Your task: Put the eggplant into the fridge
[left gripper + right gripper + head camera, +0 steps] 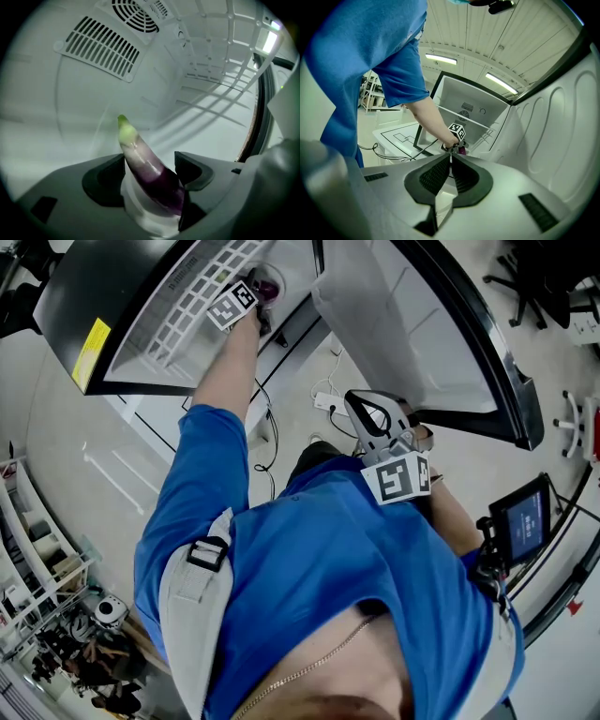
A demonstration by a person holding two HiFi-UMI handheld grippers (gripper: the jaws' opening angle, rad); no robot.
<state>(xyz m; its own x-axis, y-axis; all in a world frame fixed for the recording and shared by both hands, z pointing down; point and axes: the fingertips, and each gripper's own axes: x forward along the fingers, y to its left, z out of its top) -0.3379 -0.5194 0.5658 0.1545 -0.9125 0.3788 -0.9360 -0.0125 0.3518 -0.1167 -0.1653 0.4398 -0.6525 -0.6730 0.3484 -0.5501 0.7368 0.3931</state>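
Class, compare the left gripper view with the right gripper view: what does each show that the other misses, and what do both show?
Only the left gripper view: the green tip of the eggplant, close up between the parted left tongs. Only the right gripper view: the shut right tongs, the person's blue sleeve, the ceiling lights and the open door's lining. Both: the fridge inside, with its round fan grille and wire shelf.

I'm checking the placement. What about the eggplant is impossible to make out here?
- Left gripper view: the eggplant has its lower end hidden by the body of the left gripper, so whether it rests on the floor of the fridge is unclear.
- Head view: the left gripper covers most of it.
- Right gripper view: it is tiny, partly behind the person's hand.
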